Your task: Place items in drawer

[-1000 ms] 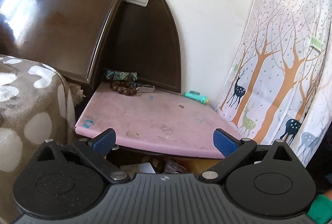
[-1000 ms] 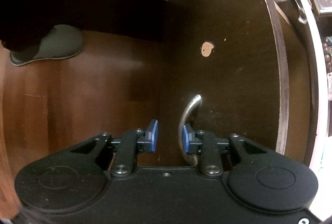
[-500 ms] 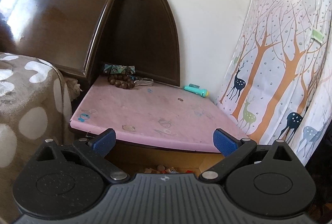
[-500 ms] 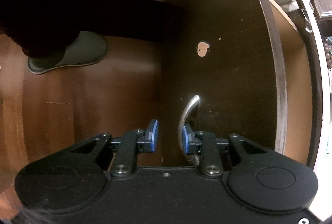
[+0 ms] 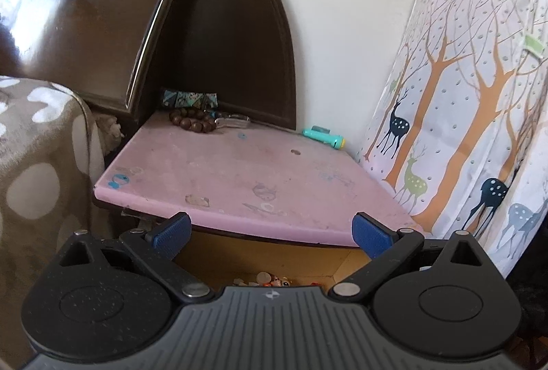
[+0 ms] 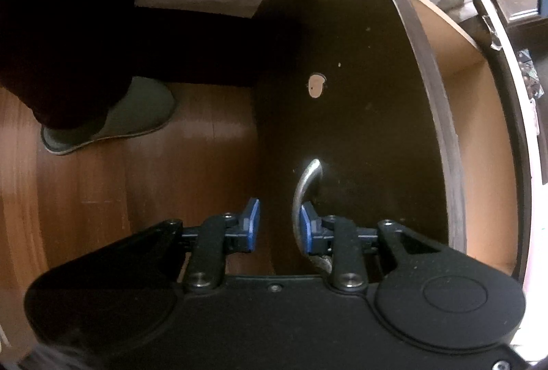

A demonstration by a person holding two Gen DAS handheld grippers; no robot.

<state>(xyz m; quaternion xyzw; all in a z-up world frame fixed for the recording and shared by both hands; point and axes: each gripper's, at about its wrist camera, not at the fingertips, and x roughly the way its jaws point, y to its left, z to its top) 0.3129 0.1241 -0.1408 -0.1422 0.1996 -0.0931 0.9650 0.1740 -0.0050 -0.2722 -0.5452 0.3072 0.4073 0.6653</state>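
My right gripper (image 6: 278, 225) sits at the bottom centre of its view, fingers partly spread, with the drawer's metal handle (image 6: 303, 195) hooked just inside the right finger, not pinched. The drawer (image 6: 472, 144) is pulled out, its pale floor showing along the right edge. My left gripper (image 5: 270, 231) is spread wide and empty, low in its frame, over the drawer opening. The items lie ahead and above: bead bracelet (image 5: 191, 122) at upper centre of the pink tabletop (image 5: 239, 178), teal flashlight (image 5: 323, 137) further right, lying crosswise. The left is nearer them.
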